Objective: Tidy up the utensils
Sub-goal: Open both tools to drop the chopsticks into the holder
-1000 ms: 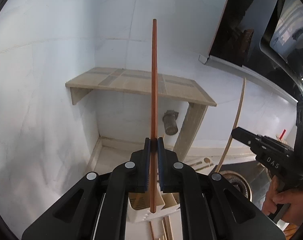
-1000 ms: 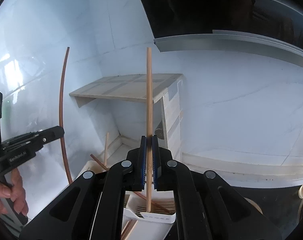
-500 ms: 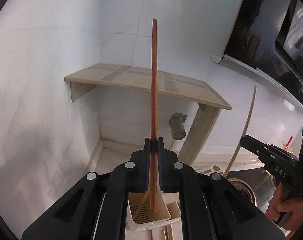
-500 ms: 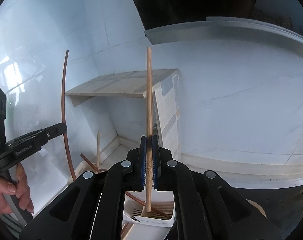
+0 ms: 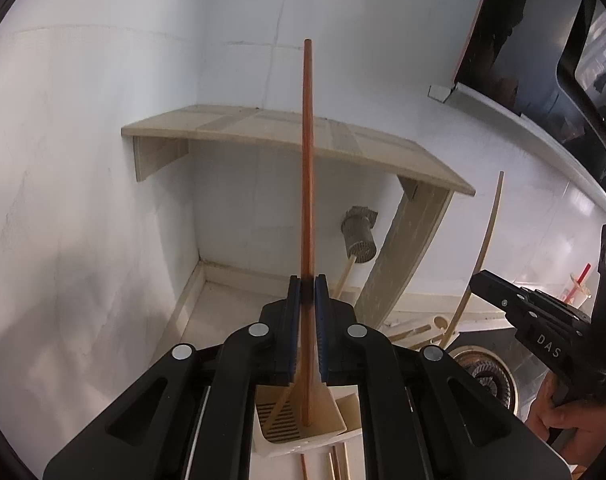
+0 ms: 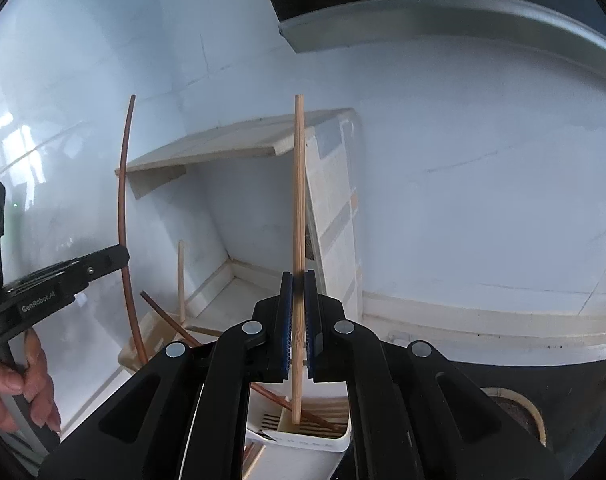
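Note:
My left gripper [image 5: 307, 285] is shut on a reddish-brown chopstick [image 5: 307, 168] held upright, its lower end inside the cream slotted utensil holder [image 5: 303, 416]. My right gripper [image 6: 299, 280] is shut on a pale bamboo chopstick [image 6: 299, 184], also upright, its lower end in the white utensil holder [image 6: 315, 432]. A brown chopstick [image 6: 223, 368] leans across that holder. In the right wrist view the left gripper [image 6: 107, 258] shows at the left with its curved brown chopstick [image 6: 123, 208]. In the left wrist view the right gripper [image 5: 503, 296] shows at the right with its pale chopstick [image 5: 483, 248].
A wooden shelf [image 5: 287, 136] is fixed in the white tiled corner, with a grey brush [image 5: 359, 236] under it. Loose chopsticks [image 5: 335, 464] lie in front of the holder. A sink drain [image 5: 487, 372] is at the right. A wooden spoon [image 5: 423, 328] lies behind.
Both grippers have moved lower and closer to the holder. The lower ends of both chopsticks now sit inside its compartments. Both grips stay shut.

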Tool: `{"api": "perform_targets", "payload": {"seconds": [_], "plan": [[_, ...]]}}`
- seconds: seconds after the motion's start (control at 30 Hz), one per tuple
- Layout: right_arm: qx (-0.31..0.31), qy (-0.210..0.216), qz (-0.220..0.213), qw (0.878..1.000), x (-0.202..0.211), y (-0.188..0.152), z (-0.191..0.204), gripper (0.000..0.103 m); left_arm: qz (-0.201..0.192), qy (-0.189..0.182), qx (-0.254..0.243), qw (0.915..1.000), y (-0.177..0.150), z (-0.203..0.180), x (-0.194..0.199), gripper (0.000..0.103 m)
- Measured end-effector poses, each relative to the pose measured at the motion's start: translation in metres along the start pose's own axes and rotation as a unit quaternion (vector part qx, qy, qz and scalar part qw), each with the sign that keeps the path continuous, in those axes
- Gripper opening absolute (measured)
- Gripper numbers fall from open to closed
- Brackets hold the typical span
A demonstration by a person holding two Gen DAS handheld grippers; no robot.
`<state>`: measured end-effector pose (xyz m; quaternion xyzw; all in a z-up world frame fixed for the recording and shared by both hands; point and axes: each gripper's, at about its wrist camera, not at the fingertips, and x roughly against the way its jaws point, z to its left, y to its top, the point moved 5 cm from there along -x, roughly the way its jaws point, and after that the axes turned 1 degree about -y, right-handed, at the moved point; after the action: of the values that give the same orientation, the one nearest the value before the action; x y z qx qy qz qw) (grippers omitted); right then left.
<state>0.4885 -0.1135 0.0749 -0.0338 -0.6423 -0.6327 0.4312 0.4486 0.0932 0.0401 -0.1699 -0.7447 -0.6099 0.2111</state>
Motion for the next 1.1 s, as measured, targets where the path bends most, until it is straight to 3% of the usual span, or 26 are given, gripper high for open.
{"api": "perform_targets", "payload": {"seconds": [0.03,0.1,0.2,0.6,0.7,0.83,1.1], "plan": [[-0.002,0.002,0.003,1.000,-0.001,-0.001,-0.001,0.007,0.004,-0.004,0.000,1.0000,-0.001,0.000,0.000,0.023],[-0.011,0.007,0.013,1.000,-0.004,-0.004,-0.003,0.009,0.005,-0.005,0.002,1.0000,-0.002,0.001,0.002,0.039],[-0.019,0.007,0.017,1.000,-0.001,-0.005,-0.005,0.042,0.001,0.004,0.002,1.0000,-0.002,0.007,0.007,0.040],[-0.019,0.002,0.033,0.999,0.007,-0.014,-0.002,0.046,0.001,0.018,0.013,0.9998,-0.009,0.023,0.025,0.045],[-0.021,0.002,0.037,0.999,0.013,-0.018,-0.001,0.051,0.012,0.013,0.010,0.9998,-0.015,0.025,0.024,0.051],[-0.018,0.001,0.042,0.999,0.018,-0.021,0.002,0.055,0.024,0.016,0.008,0.9996,-0.027,0.027,0.027,0.051],[-0.019,0.003,0.058,0.998,0.022,-0.031,0.006,0.056,0.047,0.018,0.001,0.9987,-0.042,0.025,0.031,0.055]]}}
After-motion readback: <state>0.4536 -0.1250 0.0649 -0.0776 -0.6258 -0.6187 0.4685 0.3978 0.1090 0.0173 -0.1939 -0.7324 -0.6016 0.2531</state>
